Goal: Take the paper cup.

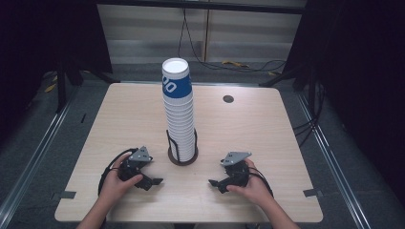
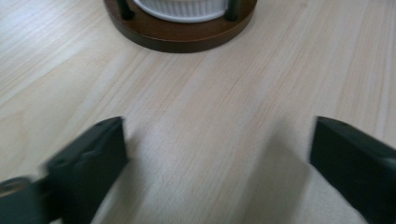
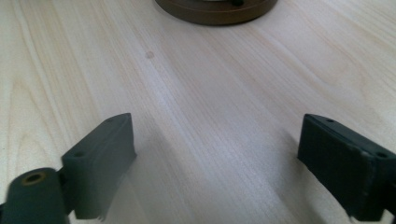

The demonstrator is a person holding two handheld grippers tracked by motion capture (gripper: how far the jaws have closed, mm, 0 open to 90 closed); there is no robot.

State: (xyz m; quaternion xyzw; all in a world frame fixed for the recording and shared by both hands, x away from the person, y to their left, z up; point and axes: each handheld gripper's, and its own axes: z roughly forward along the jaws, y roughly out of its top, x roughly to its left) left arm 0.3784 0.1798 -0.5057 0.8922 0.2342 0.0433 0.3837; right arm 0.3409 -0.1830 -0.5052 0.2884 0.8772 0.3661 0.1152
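Paper cups stand in one very tall stack (image 1: pixel 179 109), white with blue print near the top, in the middle of the pale wood bench (image 1: pixel 267 129). The bottom of the stack sits in a round brown holder (image 1: pixel 182 160) with thin black posts around it. It looks like the stack leans a little toward the top, so it may tip easily. The left gripper (image 1: pixel 152 182) rests on the bench near the front left of the holder, and the right gripper (image 1: pixel 214 182) rests near the front right. Both sets of fingers (image 3: pixel 100 161) are spread wide and hold nothing, with only bare wood between them in each gripper view. The biggest danger is a bump. If one gripper pushes the stack from the side, high up, the whole tower could bend and fall over. If the fingers squeeze too hard, the thin paper could get squashed. If they pinch too low, many cups could come up at once, not just one. The cups fit tightly inside each other, so a pull on the top cup might drag the next ones along. The cables could also catch the holder and slide it
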